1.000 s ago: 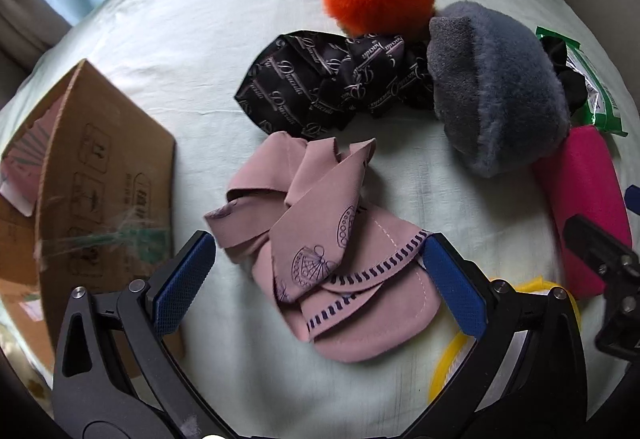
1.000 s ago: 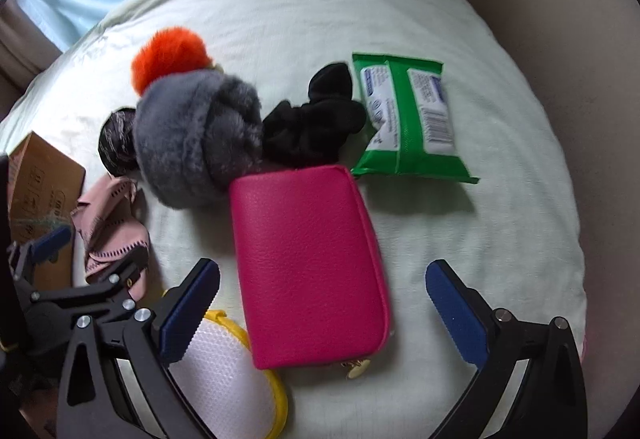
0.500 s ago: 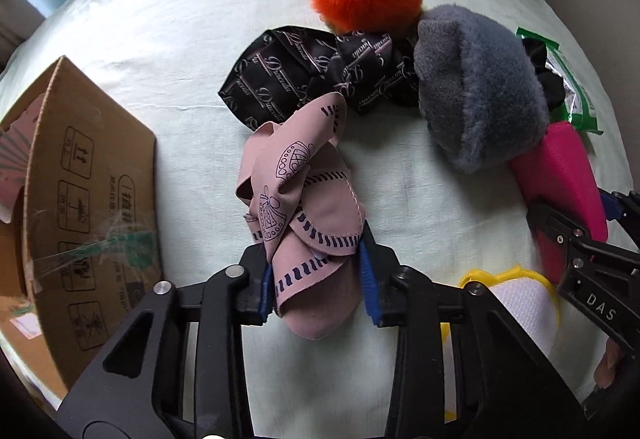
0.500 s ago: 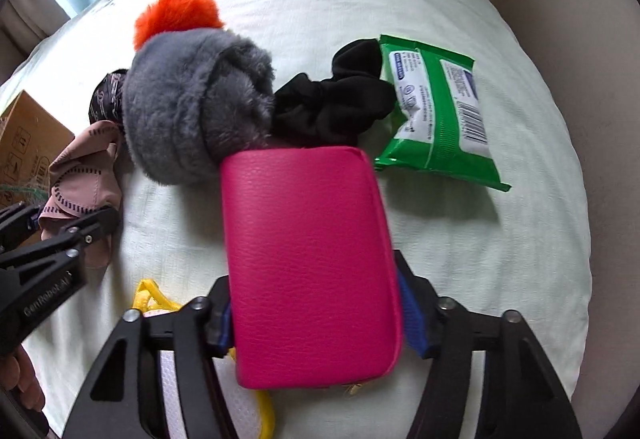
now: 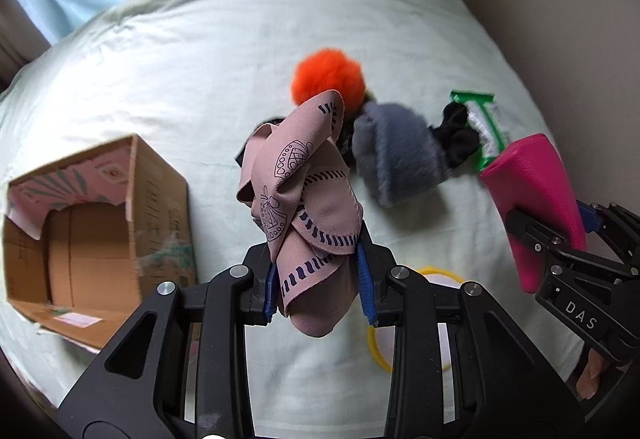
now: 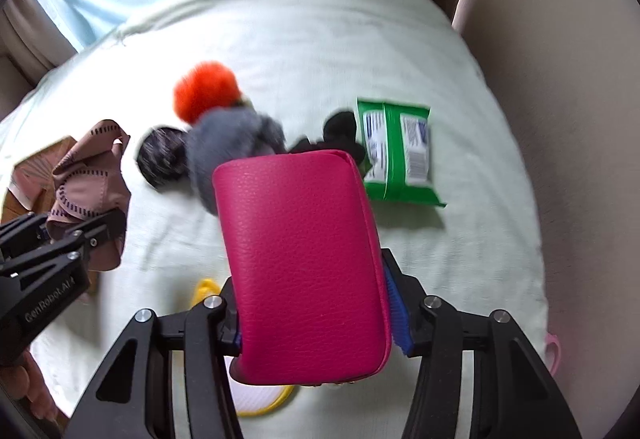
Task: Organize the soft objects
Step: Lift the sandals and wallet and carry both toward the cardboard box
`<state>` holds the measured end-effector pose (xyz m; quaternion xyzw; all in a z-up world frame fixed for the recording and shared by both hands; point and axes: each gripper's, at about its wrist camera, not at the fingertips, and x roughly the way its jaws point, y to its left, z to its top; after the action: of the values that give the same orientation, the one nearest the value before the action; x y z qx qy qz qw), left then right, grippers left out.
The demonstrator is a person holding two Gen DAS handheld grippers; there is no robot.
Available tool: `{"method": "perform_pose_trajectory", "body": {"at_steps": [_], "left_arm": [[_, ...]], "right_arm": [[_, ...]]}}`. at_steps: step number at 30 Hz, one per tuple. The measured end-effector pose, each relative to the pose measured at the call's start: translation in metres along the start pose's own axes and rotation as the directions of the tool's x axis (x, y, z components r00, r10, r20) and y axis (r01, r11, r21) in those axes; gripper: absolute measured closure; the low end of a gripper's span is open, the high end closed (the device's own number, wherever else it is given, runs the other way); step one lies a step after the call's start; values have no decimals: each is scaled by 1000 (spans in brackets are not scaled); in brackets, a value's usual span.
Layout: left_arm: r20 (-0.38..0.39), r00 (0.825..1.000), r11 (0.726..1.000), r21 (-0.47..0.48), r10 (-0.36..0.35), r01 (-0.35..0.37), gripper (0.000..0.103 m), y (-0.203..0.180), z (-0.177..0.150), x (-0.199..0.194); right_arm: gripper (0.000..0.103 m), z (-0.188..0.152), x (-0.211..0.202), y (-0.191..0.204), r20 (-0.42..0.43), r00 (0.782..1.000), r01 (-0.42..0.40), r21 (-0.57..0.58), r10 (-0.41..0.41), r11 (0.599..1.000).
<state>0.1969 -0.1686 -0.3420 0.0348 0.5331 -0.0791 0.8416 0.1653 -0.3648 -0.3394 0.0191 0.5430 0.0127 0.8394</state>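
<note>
— Fingers on the left gripper (image 5: 318, 285)?
— Pinched on the pink cloth (image 5: 308, 199), held above the bed (image 5: 180, 51).
— And the right gripper (image 6: 320, 323)?
— Clamped on the magenta pouch (image 6: 304, 263), also lifted.
— What does only the left view show?
— The open cardboard box (image 5: 100, 223), empty inside.
— And the right one?
— The green wipes pack (image 6: 400, 151) in full, beside a black scrunchie (image 6: 340, 127), grey plush (image 6: 232, 143) and orange pompom (image 6: 206, 89).
</note>
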Motion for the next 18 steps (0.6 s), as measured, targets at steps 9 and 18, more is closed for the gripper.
{"method": "perform_pose_trajectory", "body": {"at_steps": [9,18], "left_arm": [[105,994,997,-71,-6,14,75,33,13,-103],[178,984,991,-134,19,5,75,129,11,-196]], "right_arm": [[54,16,-93,46,102,994,-26,9,25,1000],[54,33,-181,130,207,976,-66,-33,71,997]]}}
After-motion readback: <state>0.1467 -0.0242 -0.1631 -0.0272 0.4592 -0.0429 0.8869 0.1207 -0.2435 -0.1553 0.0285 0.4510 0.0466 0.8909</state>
